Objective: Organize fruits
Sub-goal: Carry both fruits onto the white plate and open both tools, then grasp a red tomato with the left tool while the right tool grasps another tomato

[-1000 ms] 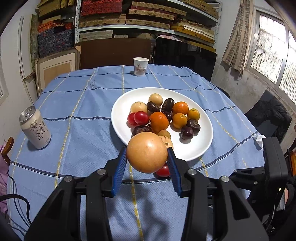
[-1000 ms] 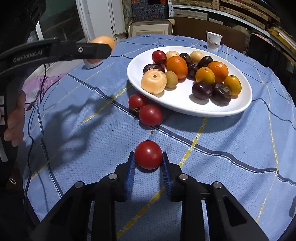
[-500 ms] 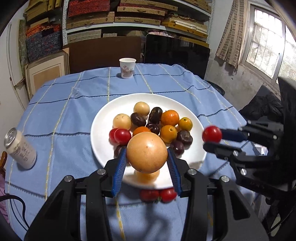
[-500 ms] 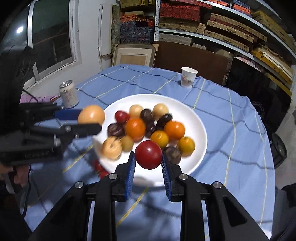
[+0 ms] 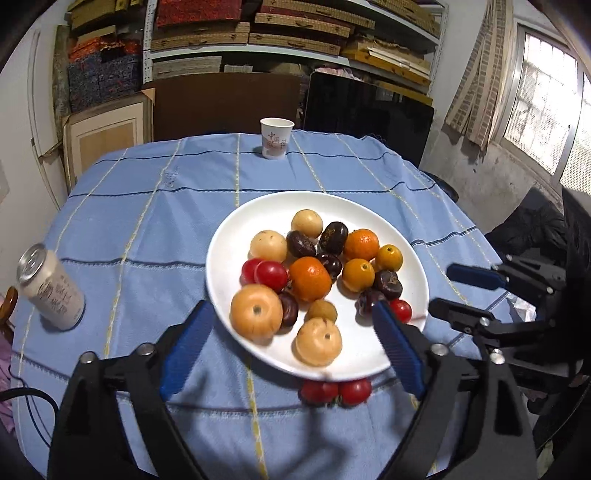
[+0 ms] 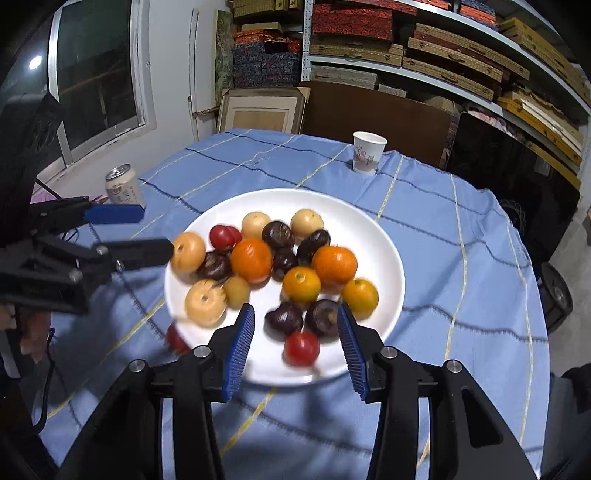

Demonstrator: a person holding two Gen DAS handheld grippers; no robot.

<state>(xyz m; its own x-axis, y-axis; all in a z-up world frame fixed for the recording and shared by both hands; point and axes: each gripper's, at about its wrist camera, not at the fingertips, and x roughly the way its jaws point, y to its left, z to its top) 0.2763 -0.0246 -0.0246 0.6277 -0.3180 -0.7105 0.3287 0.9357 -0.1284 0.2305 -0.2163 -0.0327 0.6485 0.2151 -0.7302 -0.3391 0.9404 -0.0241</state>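
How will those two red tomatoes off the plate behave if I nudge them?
The tomatoes look round and smooth, so they would likely roll on the flat cloth. The plate rim beside them may stop them. Probably soft: grip gently.

You're in a cluttered home storeroom: shelves (image 5: 295, 33) of stacked boxes fill the upper frame, behind a cloth-covered counter (image 5: 155, 206) holding a drink can (image 5: 50, 293).

Your left gripper (image 5: 291, 345) and right gripper (image 6: 296, 352) look alike — matte black frames, silver screws, ribbed blue pads (image 6: 238, 349) (bright plastic, perhaps rubber). A black cable (image 5: 27, 400) trails from your left one.
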